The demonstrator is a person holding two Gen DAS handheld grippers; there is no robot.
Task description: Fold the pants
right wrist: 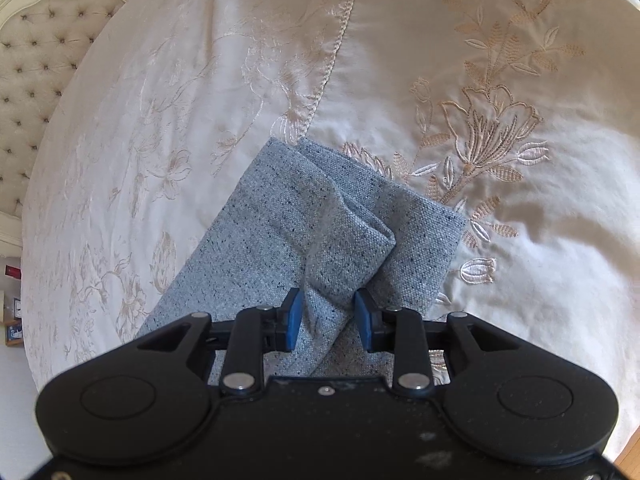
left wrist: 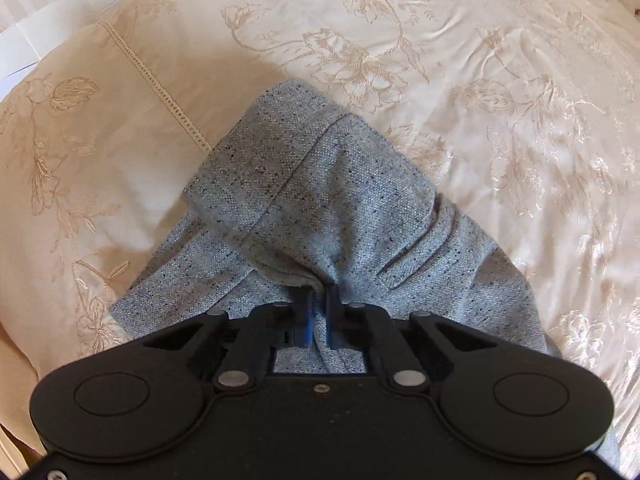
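The grey speckled pants (left wrist: 320, 200) lie on a bed under a cream embroidered bedspread (left wrist: 500, 100), bunched and partly folded over themselves. The left tongs (left wrist: 318, 312) point steeply down and are pinched nearly together, a gathered ridge of the grey cloth caught between the blue pads (left wrist: 306, 320); from that grip the fabric fans out toward twelve o'clock, a seam running across it. The right tongs (right wrist: 328, 316) stand wide apart, straddling a raised fold of the pants (right wrist: 320, 232); whether the blue pads (right wrist: 294, 320) actually press on it I cannot tell. In the right wrist view the cloth's hemmed end reaches toward one o'clock, and a tufted headboard (right wrist: 36, 72) shows at ten o'clock.
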